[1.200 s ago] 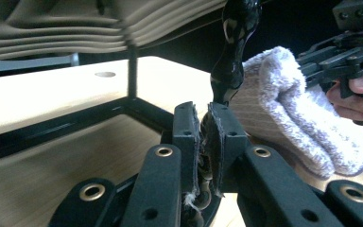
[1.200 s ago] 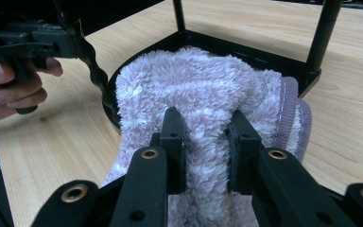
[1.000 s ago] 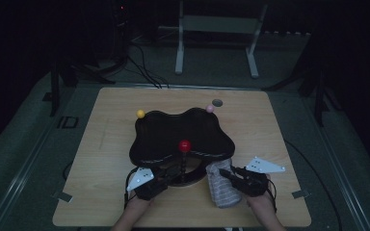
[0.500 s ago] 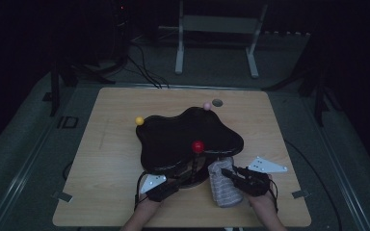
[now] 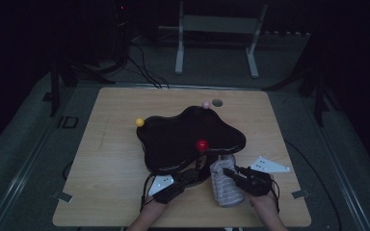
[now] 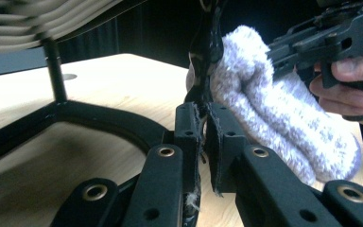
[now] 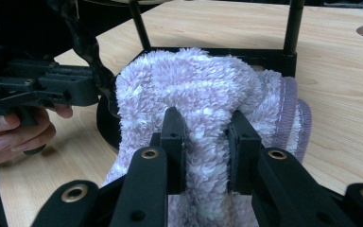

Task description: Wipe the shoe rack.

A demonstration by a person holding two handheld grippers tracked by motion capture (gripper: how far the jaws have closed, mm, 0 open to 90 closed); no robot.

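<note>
In the high view, what had just changed was the black stand [image 5: 188,139]: across the last second its top, with the red ball [image 5: 202,145], had swung toward my right side, and my left gripper [image 5: 189,176] had slid in under its near edge. I took that to mean I was turning the stand to bring a clip round to the sock [image 5: 226,186]. The sock lay on the table [image 5: 106,159] just in front of the stand's near right edge, with my right gripper [image 5: 235,174] on it. A yellow ball [image 5: 139,122] sat at the stand's far left edge.

In the left gripper view, my jaws were nearly shut on a thin dark hanging piece of the stand [image 6: 202,61], only a sliver of gap between them. The sock [image 6: 274,118] rose just beside that piece, touching it.

In the right gripper view, my jaws were partly closed, pinching a fold of the sock [image 7: 194,94]. It looked fluffy, pale lilac, thick and limp, with a smoother ribbed cuff at one side. It bulged against the stand's base [image 7: 264,56].
</note>
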